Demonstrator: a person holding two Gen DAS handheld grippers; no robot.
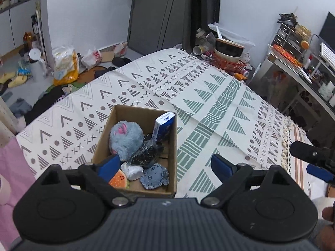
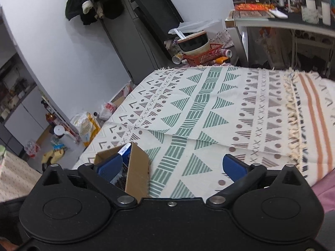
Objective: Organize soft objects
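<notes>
The cardboard box (image 1: 144,146) is lying lower centre, its long axis running up the frame. The blue carton (image 1: 163,126) inside is standing upright. Both the left tool (image 1: 165,165) and right tool (image 2: 172,165) are gaping wide, empty.

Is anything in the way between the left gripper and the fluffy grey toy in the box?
Nothing visible blocks it. The left gripper hangs open above the open-topped cardboard box, and the grey plush toy lies uncovered on top, beside a dark speckled bag.

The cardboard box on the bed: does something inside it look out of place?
Yes. In the cardboard box, a stiff blue carton stands tilted against the far right corner, among soft things such as the grey plush. It does not look soft.
</notes>
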